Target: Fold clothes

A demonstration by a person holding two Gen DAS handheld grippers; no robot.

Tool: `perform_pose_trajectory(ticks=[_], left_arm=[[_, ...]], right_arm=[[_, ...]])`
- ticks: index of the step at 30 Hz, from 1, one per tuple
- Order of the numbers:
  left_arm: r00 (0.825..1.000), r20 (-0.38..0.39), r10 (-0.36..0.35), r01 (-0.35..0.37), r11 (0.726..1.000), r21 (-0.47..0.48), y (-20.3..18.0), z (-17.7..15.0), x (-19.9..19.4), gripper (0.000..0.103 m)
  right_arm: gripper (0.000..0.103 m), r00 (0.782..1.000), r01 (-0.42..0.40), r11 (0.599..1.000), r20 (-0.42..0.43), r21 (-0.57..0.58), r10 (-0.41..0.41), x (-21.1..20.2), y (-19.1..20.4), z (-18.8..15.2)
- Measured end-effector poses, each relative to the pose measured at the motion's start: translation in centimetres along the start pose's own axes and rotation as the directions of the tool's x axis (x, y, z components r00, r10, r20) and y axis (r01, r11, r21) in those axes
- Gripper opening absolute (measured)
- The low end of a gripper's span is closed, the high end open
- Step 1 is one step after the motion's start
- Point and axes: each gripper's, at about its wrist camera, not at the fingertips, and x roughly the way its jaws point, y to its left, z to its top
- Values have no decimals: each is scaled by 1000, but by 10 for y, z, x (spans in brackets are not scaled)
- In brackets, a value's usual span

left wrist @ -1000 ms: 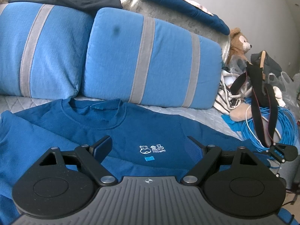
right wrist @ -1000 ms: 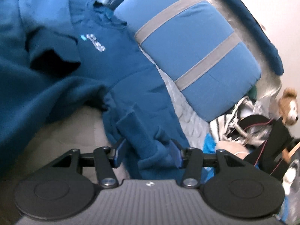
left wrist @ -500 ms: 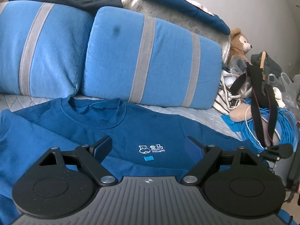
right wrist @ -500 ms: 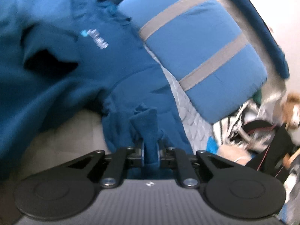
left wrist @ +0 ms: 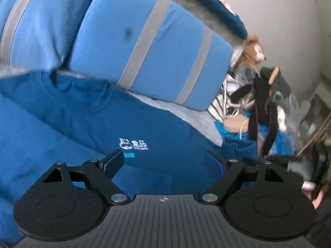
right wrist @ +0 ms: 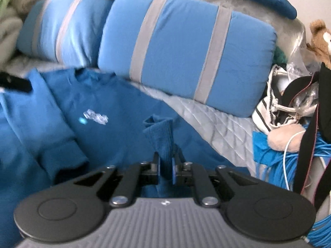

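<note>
Only the right wrist view shows the right gripper (right wrist: 165, 165) pinching a raised cuff of the blue sweatshirt (right wrist: 115, 111), which lies flat on the bed below the striped pillows (right wrist: 182, 47). A messy pile of cables (right wrist: 289, 165) crowds the bed's right side. The left gripper (left wrist: 165, 161) is spread wide over the blurry sweatshirt front, seemingly touching nothing.

Two striped pillows (right wrist: 184, 47) (right wrist: 62, 33). One blue sweatshirt (right wrist: 115, 128) with two sleeves. One teddy bear (left wrist: 253, 51). One bundle of blue cable (right wrist: 289, 161). Two tongs (left wrist: 163, 161) (right wrist: 166, 167).
</note>
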Motion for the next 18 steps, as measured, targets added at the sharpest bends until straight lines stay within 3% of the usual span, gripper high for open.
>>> perform_pose_trajectory(ticks=[3, 8, 11, 15, 18], left_arm=[[993, -55, -105, 96, 983, -159, -1, 12, 1, 85], [959, -104, -264, 215, 915, -342, -9, 23, 18, 85], [936, -126, -327, 241, 862, -446, -8, 23, 36, 85], [904, -138, -404, 255, 771, -583, 1, 15, 63, 84], [894, -150, -421, 242, 738, -630, 6, 9, 79, 84]], right_arm=[[11, 999, -33, 999, 36, -4, 34, -12, 7, 9], [11, 994, -72, 996, 78, -45, 75, -21, 29, 20], [11, 992, -76, 995, 96, -67, 82, -22, 42, 23], [11, 990, -47, 992, 128, -118, 62, -22, 61, 20], [11, 986, -3, 979, 161, -202, 37, -24, 82, 14]])
